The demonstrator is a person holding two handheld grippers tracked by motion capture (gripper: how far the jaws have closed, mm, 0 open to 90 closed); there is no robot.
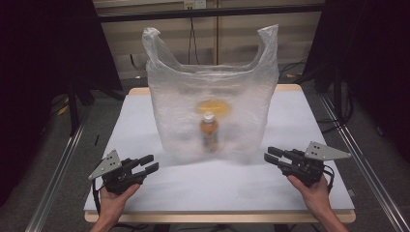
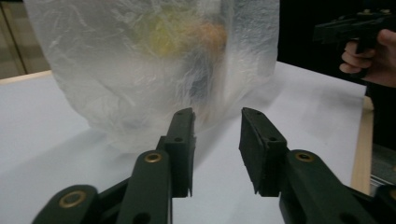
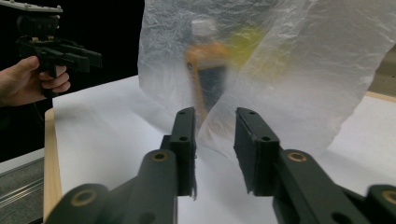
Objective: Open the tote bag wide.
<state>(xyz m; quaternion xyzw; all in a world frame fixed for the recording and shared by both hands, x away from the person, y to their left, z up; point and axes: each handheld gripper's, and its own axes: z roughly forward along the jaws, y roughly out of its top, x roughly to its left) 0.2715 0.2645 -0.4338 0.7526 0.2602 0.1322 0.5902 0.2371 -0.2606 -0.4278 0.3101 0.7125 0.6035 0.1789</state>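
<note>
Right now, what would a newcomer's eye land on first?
A tall translucent white plastic bag stands upright mid-table, handles raised. Through it shows an orange bottle with a white cap, with a blurry yellow-orange object behind. The left hand-held gripper and right hand-held gripper flank it, open.

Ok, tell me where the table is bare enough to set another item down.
Bare room lies along the near strip of the table, between the left gripper and the right gripper, in front of the plastic bag. The patches left and right of the bag, out to the table's side edges, are also free. The middle is crowded: the bag stands there with a bottle inside.
</note>
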